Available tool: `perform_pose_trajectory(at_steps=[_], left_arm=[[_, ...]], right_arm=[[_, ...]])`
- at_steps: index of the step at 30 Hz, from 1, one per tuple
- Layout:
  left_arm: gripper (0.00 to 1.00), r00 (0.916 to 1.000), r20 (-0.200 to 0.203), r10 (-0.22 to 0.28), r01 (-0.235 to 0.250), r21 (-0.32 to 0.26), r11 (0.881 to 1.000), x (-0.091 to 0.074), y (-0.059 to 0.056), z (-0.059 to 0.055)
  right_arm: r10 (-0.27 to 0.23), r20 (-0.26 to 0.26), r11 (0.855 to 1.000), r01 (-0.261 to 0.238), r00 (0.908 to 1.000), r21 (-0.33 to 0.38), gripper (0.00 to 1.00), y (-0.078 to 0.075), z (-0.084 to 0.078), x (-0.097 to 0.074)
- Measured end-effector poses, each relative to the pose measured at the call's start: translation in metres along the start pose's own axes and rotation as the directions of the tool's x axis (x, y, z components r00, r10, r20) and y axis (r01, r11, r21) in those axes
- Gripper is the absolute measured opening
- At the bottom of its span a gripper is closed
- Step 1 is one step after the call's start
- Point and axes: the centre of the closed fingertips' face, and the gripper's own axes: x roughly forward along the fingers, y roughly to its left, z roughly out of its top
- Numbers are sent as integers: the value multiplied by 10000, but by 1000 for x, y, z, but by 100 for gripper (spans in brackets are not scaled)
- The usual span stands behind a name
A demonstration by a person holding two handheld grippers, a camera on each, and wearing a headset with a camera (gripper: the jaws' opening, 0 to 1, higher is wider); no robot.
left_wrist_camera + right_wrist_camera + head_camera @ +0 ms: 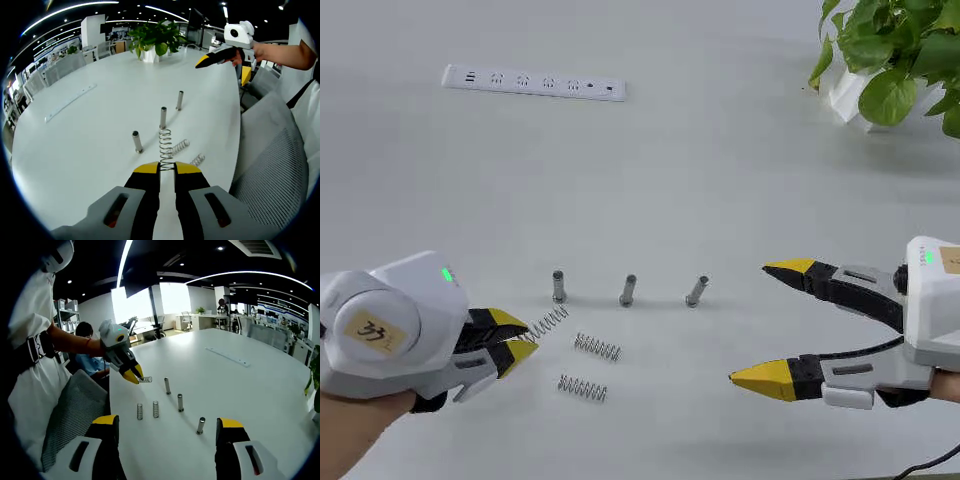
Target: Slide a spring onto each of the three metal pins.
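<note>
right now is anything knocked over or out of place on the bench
Nothing stands out. The three pins stand on end, two springs lie loose in front of them, and the left hand-held gripper holds the third spring by one end.

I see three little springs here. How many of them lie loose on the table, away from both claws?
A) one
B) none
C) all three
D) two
D: the upper loose spring and the lower loose spring lie flat on the table, while the third spring is pinched by one end in the left claw.
</note>
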Motion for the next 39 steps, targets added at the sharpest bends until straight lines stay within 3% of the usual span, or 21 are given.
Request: perform_pose_trajectory(at_steps=[7,15,25,34,39], left_arm=[[7,9955,934,-123,133,-102,9999,-6,-10,29],[7,9858,1624,-432,436,13,9990,-5,-22,48],[7,9676,2394,-805,788,166,9967,-7,-33,66],[7,9520,2870,-1065,1046,221,9943,-8,-39,77],[7,9454,3063,-1109,1111,167,9937,-10,-39,81]], right_arm=[[240,658,9988,-267,9975,416,69,9,32,14],[603,1428,9905,-770,9879,1138,51,24,58,35],[887,1701,9784,-1179,9814,1699,34,30,65,57],[1115,2291,9532,-1693,9670,2506,25,34,76,63],[1151,2414,9440,-1818,9636,2755,22,35,78,63]])
